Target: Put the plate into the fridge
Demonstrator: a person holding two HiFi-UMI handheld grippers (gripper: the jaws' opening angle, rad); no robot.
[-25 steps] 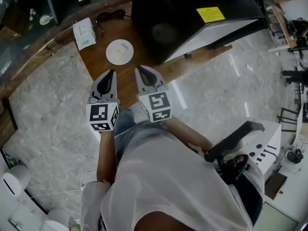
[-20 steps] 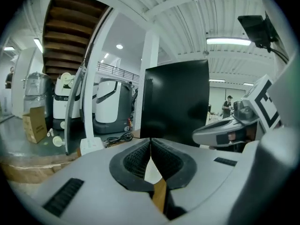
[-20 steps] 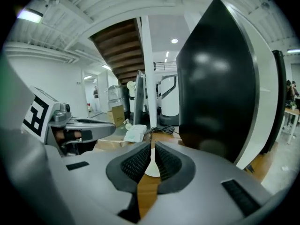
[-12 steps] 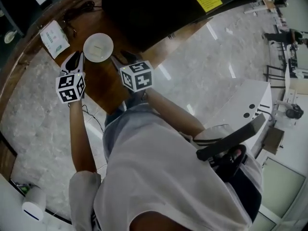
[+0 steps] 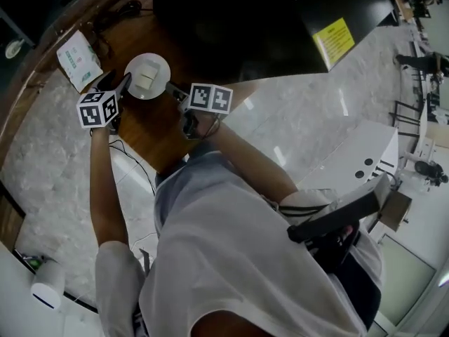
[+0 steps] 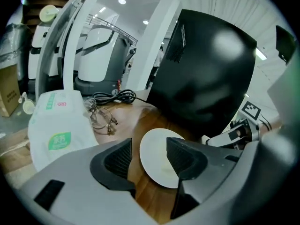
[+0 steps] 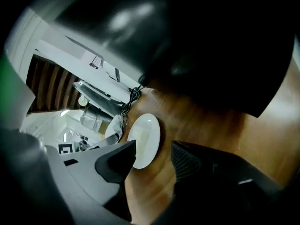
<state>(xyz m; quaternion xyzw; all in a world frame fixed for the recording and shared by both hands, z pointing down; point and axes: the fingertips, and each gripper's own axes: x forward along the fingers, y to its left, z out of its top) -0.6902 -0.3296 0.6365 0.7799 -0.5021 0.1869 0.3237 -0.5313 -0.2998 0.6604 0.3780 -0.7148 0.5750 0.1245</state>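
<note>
Both jaw pairs have just opened wide, empty: left gripper (image 5: 116, 83) nearer, right gripper (image 5: 179, 102) opposite, flanking the round white plate (image 5: 147, 76) lying near the brown wooden worktop's (image 5: 151, 132) left edge

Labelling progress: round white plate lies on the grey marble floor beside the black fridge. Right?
No: the round white plate lies on the brown wooden surface, not on marble, as the left gripper view shows. It is beside the black fridge.
</note>
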